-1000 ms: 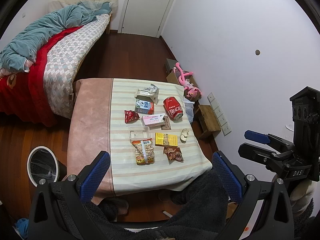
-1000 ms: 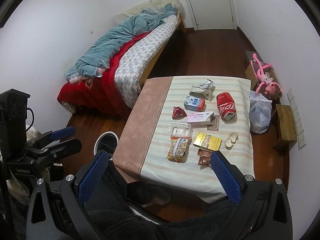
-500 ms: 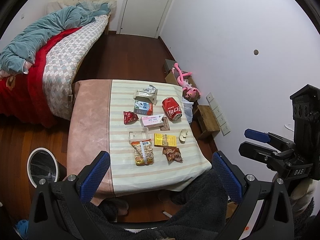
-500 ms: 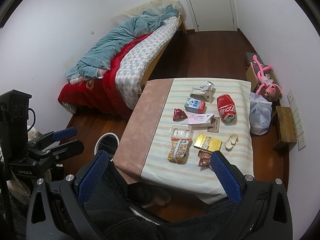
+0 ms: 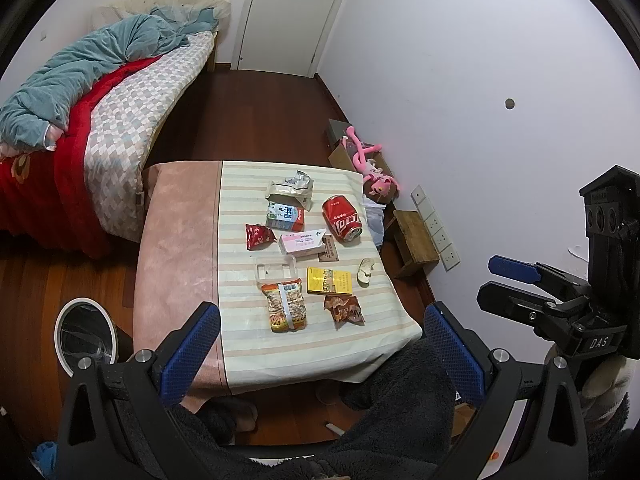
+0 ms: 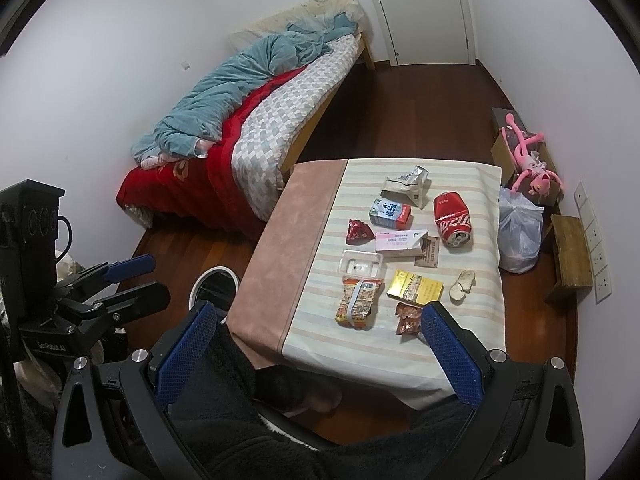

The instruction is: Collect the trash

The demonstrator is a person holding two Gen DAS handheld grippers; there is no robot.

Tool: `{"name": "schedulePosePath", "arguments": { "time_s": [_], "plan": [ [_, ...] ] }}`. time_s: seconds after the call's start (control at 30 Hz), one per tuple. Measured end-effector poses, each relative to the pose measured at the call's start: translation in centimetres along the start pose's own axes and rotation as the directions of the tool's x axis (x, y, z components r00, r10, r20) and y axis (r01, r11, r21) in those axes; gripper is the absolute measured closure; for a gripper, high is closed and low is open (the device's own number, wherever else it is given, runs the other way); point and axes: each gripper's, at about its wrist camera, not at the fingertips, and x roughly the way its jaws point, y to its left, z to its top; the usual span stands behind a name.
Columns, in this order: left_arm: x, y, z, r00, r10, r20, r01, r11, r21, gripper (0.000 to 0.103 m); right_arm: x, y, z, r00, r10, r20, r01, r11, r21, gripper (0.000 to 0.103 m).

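Note:
Several pieces of trash lie on a striped tablecloth (image 5: 256, 344): a red can (image 5: 342, 220) on its side, a milk carton (image 5: 285, 216), a pink box (image 5: 302, 243), a yellow box (image 5: 329, 281), a snack bag (image 5: 285, 309), a red wrapper (image 5: 258, 235) and a clear plastic tray (image 5: 276, 268). A round trash bin (image 5: 82, 334) stands on the floor left of the table. My left gripper (image 5: 320, 344) is open and empty, above the table's near edge. My right gripper (image 6: 316, 344) is open and empty, also high above the near edge.
A bed (image 5: 120, 120) with a teal blanket stands far left. A pink plush toy (image 5: 370, 168), a white plastic bag (image 6: 518, 232) and a small wooden stool (image 5: 416, 236) sit by the right wall. A closed door (image 5: 288, 16) is at the back.
Both views have shifted slightly; the table sits a little lower and nearer the frame centre. Both grippers stay open and empty.

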Motion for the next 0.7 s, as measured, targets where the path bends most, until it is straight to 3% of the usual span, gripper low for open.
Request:
{"name": "schedulePosePath", "arguments": {
  "time_s": [0.53,0.63,0.7],
  "plan": [
    [0.1,0.5,-0.4,1.000,0.007,0.003,-0.007,1.000,0.000,0.000,0.0,0.1,-0.1,1.000,-0.001,0.002,0.001,1.000,0.001,0.000],
    [1.0,1.0,-0.7,0.997,0.078,0.019,-0.078,0.997,0.007,0.000,0.6,0.0,-0.1,1.000,-0.018,-0.002,0.018,1.000,0.018,0.000],
    [2.6,1.7,-0.9,0.976,0.211,0.048,-0.212,0.977,0.010,0.000,0.8,-0.2,-0.1,0.999,-0.048,0.001,0.048,0.999,0.025,0.000]
  ]
}}
